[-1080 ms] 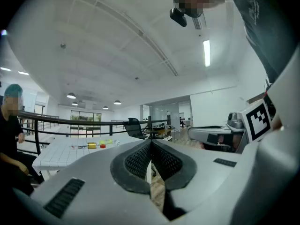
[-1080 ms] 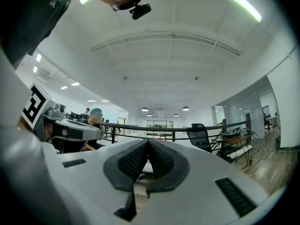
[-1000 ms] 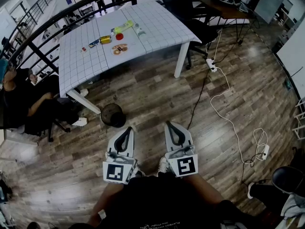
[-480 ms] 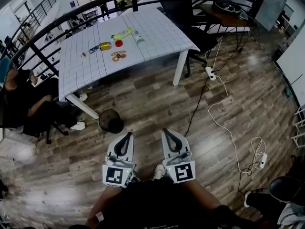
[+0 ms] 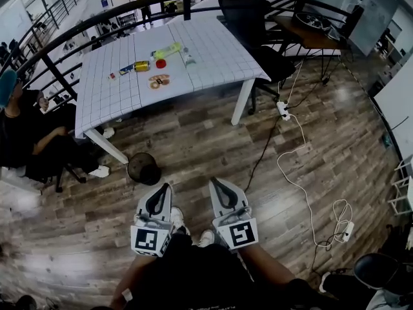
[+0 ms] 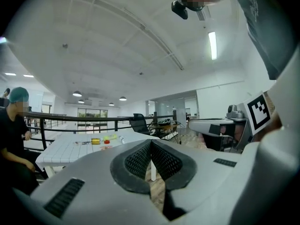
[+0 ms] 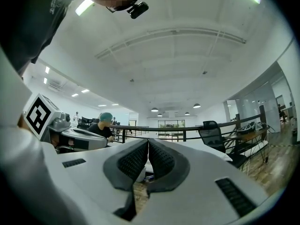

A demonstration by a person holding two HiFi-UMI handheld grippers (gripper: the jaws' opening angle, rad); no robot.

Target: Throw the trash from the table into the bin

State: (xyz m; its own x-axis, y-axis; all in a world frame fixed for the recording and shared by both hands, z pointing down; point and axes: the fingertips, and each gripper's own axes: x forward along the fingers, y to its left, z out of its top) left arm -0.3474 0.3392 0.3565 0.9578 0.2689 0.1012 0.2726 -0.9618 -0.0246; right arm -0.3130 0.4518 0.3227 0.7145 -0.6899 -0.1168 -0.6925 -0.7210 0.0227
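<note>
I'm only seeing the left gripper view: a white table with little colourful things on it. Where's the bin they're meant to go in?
Observer: In the head view a dark round bin stands on the wooden floor, just in front of the near left leg of the table.
Operator: Does the other gripper hold something?
Observer: No. In its own view the right gripper has its jaws shut, with nothing between them.
Operator: Anything lying about on the ground?
Observer: A white cable snakes across the floor from a power strip, off on the right side of the head view.
</note>
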